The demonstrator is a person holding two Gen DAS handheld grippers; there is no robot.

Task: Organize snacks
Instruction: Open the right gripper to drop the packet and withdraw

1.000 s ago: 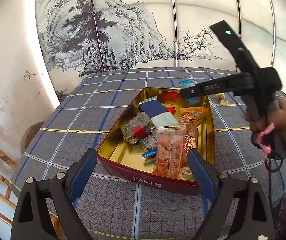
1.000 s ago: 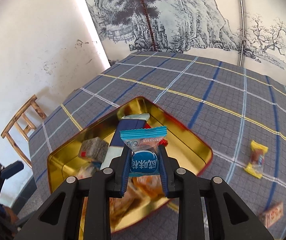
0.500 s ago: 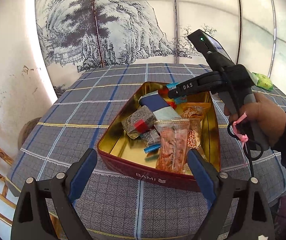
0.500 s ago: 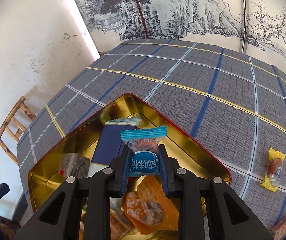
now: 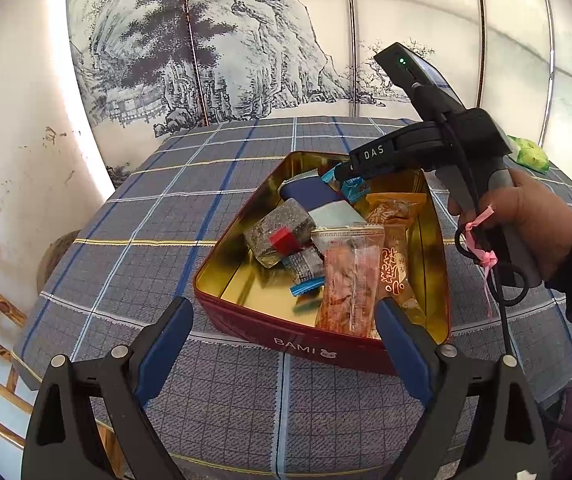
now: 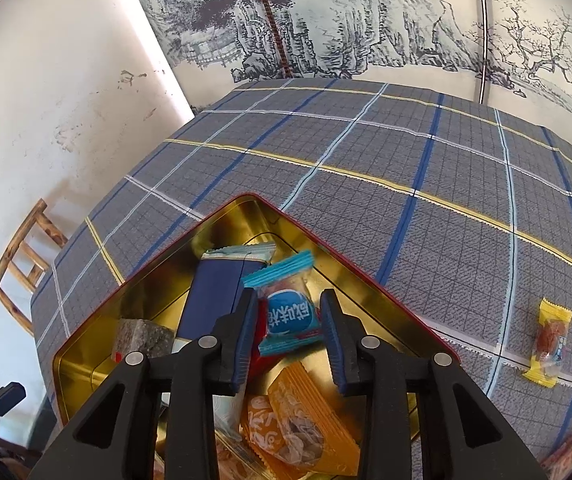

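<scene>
From the left wrist view, your left tongs (image 5: 283, 334) stand wide open and empty just in front of the near wall of the red tin (image 5: 286, 338) on the table (image 5: 125, 216), which already holds a heap of snacks: a grey block (image 5: 279, 230), a dark blue packet (image 5: 312, 196), a clear pink packet (image 5: 348, 280) and an orange one (image 5: 396, 216). Your right hand (image 5: 526, 228) holds the other tool over the far end of the tin, a small blue candy (image 5: 356, 188) at its tip. From the right wrist view, your right tongs (image 6: 290, 322) have just been opening, and the blue candy (image 6: 290, 312) sits tilted between the pads, loose, over the tin (image 6: 326, 240). So you look to be at the drop; next, spread the pads fully and lift clear without dragging the wrapper out. After that, the yellow candy (image 6: 548, 342) lies on the cloth well to the right of the tin, with another packet (image 6: 566, 452) at the near right edge. Nothing blocks the way to them; only the tin's raised rim needs clearing.
</scene>
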